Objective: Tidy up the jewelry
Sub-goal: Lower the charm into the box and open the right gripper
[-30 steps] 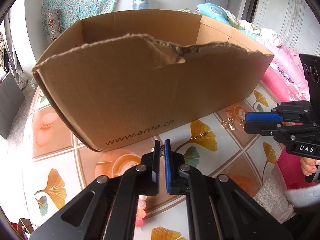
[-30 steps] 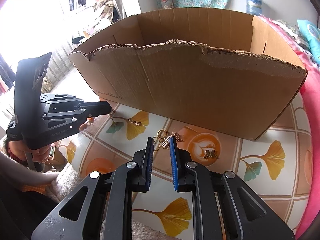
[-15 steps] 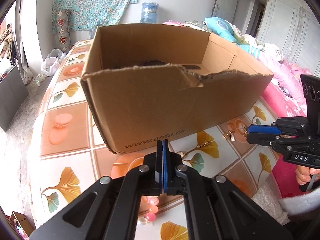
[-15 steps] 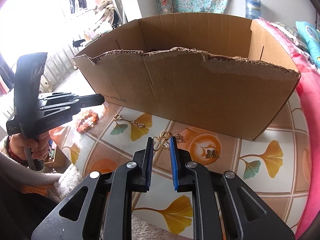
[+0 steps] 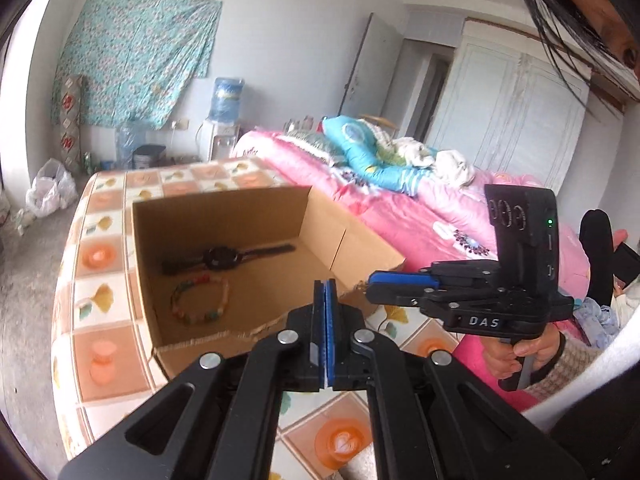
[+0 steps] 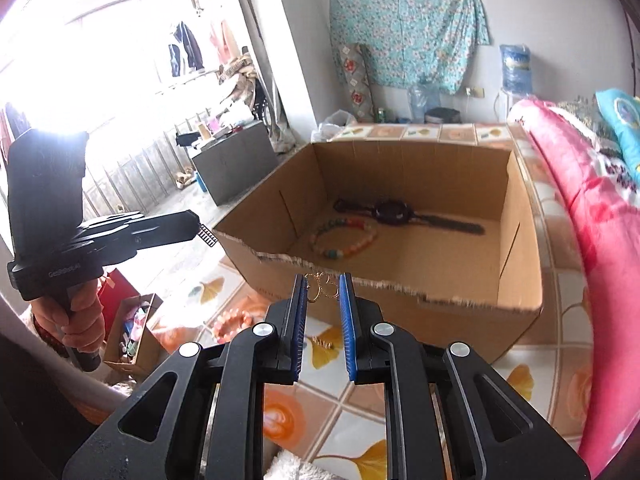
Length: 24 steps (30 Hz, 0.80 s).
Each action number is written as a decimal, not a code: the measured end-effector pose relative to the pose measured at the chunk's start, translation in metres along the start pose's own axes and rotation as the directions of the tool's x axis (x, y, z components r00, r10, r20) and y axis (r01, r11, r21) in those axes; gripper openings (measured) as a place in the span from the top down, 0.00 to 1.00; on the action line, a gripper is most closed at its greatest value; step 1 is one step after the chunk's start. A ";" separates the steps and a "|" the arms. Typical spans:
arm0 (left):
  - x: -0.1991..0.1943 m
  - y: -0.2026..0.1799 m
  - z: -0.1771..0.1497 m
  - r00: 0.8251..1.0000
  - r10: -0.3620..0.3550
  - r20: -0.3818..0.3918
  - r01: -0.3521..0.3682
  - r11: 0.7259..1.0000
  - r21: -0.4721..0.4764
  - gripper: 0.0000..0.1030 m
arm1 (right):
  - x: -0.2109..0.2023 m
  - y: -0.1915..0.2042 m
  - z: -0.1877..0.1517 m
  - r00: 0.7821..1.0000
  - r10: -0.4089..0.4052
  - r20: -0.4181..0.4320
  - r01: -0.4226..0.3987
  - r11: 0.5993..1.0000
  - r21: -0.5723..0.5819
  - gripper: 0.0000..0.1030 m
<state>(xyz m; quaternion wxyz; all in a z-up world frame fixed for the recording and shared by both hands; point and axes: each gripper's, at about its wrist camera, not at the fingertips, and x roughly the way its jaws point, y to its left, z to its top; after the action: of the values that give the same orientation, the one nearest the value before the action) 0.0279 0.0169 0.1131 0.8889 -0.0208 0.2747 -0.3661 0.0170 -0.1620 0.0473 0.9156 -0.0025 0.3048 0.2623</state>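
1. Left wrist view: the left tongs [image 5: 325,300] are pressed together, with no thing visible between them from here. They are raised near the cardboard box [image 5: 224,216], where one watch [image 5: 224,256] and one bead bracelet [image 5: 200,300] lie.
2. Right wrist view: the right tongs [image 6: 323,292] pinch one gold earring [image 6: 320,286] above the box's torn front rim; a small dark charm [image 6: 208,236] hangs from the left tongs' tip. One peach bracelet [image 6: 234,322] and one gold piece [image 6: 324,343] wait on the tabletop [image 6: 280,408]. The step is probably carrying; next, move over the box and release.
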 end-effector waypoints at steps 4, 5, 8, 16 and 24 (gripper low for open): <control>0.038 0.005 0.028 0.999 0.025 -0.022 -0.024 0.998 0.056 1.00 | 0.027 -0.019 0.031 0.999 -0.014 -0.050 0.013 1.000 -0.011 0.86; 0.056 0.012 0.035 0.997 0.037 -0.066 -0.034 0.999 0.042 1.00 | 0.037 -0.025 0.037 0.996 -0.013 -0.085 0.012 1.000 -0.007 0.86; 0.112 0.040 0.047 0.972 0.042 -0.231 -0.057 0.996 -0.061 1.00 | 0.075 -0.047 0.052 0.976 -0.036 -0.213 0.044 0.998 0.033 0.86; 0.204 0.095 0.045 0.886 -0.023 -0.462 -0.125 0.950 -0.287 0.99 | 0.133 -0.087 0.063 0.923 -0.056 -0.381 0.103 0.989 0.105 0.85; 0.214 0.100 0.042 0.854 -0.040 -0.518 -0.149 0.936 -0.318 0.84 | 0.121 -0.097 0.060 0.934 -0.080 -0.349 0.133 0.982 0.131 0.79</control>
<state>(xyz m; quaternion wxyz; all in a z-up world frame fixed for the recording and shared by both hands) 0.2374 -0.0590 0.0239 0.7745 -0.0701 0.5637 -0.2783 0.1786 -0.1776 0.0138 0.8591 0.0054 0.4776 0.1839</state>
